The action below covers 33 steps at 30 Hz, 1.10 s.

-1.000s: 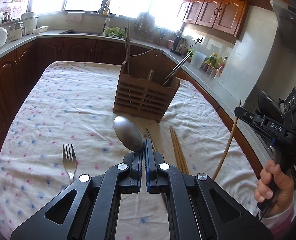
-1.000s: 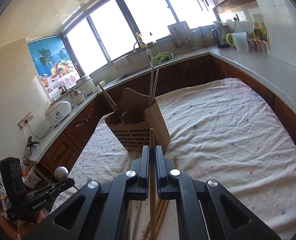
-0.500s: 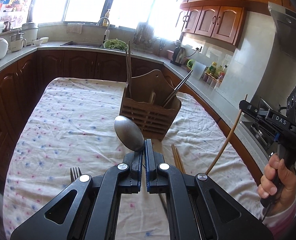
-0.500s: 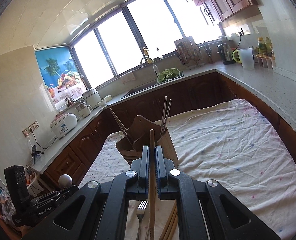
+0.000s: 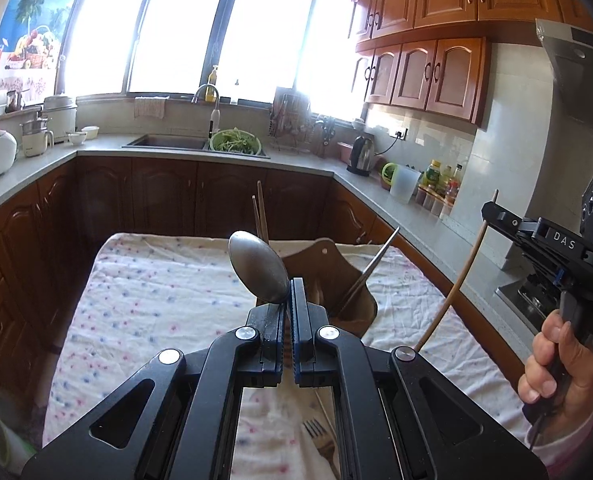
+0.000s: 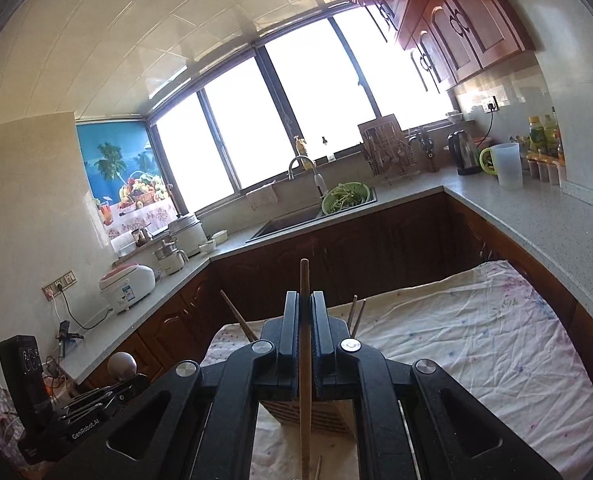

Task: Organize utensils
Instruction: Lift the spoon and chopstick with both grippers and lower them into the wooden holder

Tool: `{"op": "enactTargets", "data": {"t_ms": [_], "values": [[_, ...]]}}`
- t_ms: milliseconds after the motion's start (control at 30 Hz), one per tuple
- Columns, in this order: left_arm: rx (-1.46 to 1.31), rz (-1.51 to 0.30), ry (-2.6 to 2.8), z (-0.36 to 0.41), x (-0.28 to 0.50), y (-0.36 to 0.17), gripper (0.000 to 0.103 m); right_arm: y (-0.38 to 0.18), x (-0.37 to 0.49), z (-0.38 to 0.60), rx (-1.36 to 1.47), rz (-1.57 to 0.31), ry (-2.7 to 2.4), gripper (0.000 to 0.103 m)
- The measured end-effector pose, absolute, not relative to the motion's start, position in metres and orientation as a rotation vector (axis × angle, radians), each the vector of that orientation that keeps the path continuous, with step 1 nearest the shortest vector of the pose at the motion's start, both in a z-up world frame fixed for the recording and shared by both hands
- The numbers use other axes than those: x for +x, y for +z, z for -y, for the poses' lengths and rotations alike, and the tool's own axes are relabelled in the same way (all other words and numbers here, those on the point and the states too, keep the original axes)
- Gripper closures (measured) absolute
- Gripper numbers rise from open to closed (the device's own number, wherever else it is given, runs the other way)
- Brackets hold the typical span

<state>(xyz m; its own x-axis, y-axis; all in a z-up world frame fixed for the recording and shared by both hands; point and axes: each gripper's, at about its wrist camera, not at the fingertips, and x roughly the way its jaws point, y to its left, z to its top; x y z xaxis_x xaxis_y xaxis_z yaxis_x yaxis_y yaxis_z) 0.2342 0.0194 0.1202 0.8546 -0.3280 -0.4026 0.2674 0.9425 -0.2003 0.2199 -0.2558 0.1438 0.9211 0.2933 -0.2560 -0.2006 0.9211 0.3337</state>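
Steel spoon: one, pinched by its neck in the left tongs, bowl sticking up and leaning left, raised above the bench
Left tongs: pressed together on the spoon, aimed slightly downward across the bench toward the holder; also seen at the lower left of the right wrist view
Right tongs: pressed together on one wooden chopstick, which runs straight up between the fingers with its tip poking past them
Right hand: fingers wrapped round the black handle at the right edge of the left wrist view, a pink cuff at the wrist; there the right tongs hold the chopstick on a slant, lower end toward the bench
Fork: one, lying on the cloth directly under the left tongs, mostly hidden by them
Loose stick: one thin pale piece lying beside the fork; what it is cannot be told
Bench: covered by a white cloth with small pink and blue dots
Wooden holder: one, standing on the bench beyond the left tongs, slatted front visible in the right wrist view
Holder contents: two wooden chopsticks upright at its left side, one dark pair leaning right
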Motion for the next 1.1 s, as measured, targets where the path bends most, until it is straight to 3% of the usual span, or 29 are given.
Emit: {"op": "enactTargets", "data": {"t_ms": [233,467,900,1100], "values": [[-0.138,-0.390,-0.276,-0.016,0.279,0.139,0.101,0.163,0.245,0.262,0.342,-0.203,0.224,0.098],[-0.141,-0.393,-0.247,-0.006,0.322,0.126,0.101,0.152,0.275,0.259,0.325,-0.168,0.180,0.098],[-0.096,-0.525,-0.215,0.020,0.349,0.063,0.101,0.069,0.304,0.251,0.331,-0.335,0.172,0.098],[-0.083,-0.585,-0.215,0.025,0.353,0.041,0.101,0.063,0.301,0.248,0.309,-0.359,0.177,0.097]]}}
